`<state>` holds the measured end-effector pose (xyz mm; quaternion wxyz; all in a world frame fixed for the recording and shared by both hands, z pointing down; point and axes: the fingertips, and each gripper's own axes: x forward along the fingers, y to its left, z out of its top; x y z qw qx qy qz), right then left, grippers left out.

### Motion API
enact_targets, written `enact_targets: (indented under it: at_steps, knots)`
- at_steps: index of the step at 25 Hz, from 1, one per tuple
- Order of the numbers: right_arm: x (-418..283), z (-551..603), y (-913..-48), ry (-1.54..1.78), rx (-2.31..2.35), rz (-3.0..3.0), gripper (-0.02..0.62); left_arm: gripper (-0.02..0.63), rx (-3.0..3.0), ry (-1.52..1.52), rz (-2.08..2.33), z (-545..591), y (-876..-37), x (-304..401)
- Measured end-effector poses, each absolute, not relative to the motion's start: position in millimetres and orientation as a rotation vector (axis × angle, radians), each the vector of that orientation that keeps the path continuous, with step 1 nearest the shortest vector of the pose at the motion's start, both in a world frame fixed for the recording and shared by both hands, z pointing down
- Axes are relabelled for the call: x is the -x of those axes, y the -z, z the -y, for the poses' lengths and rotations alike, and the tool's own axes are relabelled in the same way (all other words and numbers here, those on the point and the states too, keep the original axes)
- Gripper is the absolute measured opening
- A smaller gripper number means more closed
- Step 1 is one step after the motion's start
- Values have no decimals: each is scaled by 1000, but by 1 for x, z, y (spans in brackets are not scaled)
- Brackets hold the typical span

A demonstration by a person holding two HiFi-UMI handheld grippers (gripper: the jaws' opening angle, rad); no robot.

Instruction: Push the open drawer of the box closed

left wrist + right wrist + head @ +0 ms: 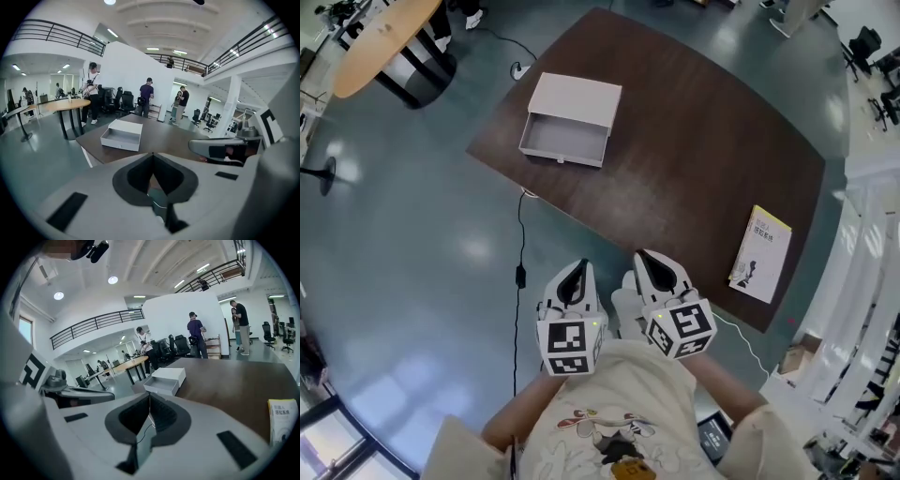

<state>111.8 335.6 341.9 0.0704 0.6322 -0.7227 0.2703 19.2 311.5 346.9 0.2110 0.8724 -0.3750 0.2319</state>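
A pale grey box [577, 100] lies on the dark brown table [694, 169], near its far left corner. Its drawer [563, 139] is pulled out toward the table's left edge and looks empty. The same box shows small in the left gripper view [121, 134] and the right gripper view [165, 379]. Both grippers hang close to my body, well short of the table. My left gripper [575, 274] is shut with nothing in it [152, 154]. My right gripper [649, 260] is shut too and holds nothing [149, 395].
A yellow-and-white booklet [761, 253] lies near the table's right edge. A black cable [520, 244] runs across the floor below the table's left corner. A round wooden table [380, 42] stands at far left. Several people stand in the background [149, 96].
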Motion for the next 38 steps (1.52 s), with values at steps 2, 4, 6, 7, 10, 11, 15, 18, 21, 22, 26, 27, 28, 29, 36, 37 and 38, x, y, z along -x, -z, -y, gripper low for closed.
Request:
enact_targets:
  at_steps: [2,4,6,7,10,11,15,18,21,22,26,27,28,29,36,37,38]
  knots:
    - [-109,-341,-341,-812,-1888,2175,8,5,-2429,-632,1048,-316,-339,-16]
    - [-111,-346,-341,-821,-1882,2178,8,5,-2425,-624,1048,-321,-335,-17]
    - [-115,-350,-340,-828,-1874,2186,8,5,-2414,-623,1050,-326,-333,-21]
    - [-117,-352,-341,-831,-1869,2189,8,5,-2407,-623,1049,-329,-333,-22]
    - [-121,-359,-342,-838,-1850,2200,8,5,-2388,-628,1049,-341,-333,-24]
    - [-123,-361,-343,-840,-1842,2204,8,5,-2383,-632,1051,-345,-333,-25]
    - [-136,-367,-345,-837,-1804,2239,8,5,-2348,-654,1072,-359,-339,-39]
    - [-145,-367,-350,-827,-1769,2270,8,5,-2314,-651,1100,-366,-346,-50]
    - [-147,-368,-357,-819,-1718,2305,8,5,-2281,-634,1136,-373,-351,-56]
    - [-147,-370,-359,-821,-1696,2314,8,5,-2269,-628,1150,-376,-352,-58]
    - [-141,-372,-363,-811,-1583,2358,8,5,-2210,-597,1226,-384,-349,-55]
    - [-138,-371,-362,-805,-1555,2371,8,5,-2193,-586,1251,-384,-348,-50]
    - [-134,-369,-361,-796,-1529,2383,8,5,-2177,-573,1278,-382,-347,-44]
    - [-129,-366,-361,-786,-1503,2395,8,5,-2161,-561,1306,-380,-346,-37]
    - [-87,-336,-363,-747,-1340,2466,8,5,-2062,-504,1444,-357,-347,8]
    - [-81,-330,-362,-740,-1328,2472,8,5,-2057,-498,1452,-350,-346,13]
    - [-75,-323,-362,-735,-1318,2476,8,5,-2053,-493,1458,-343,-347,18]
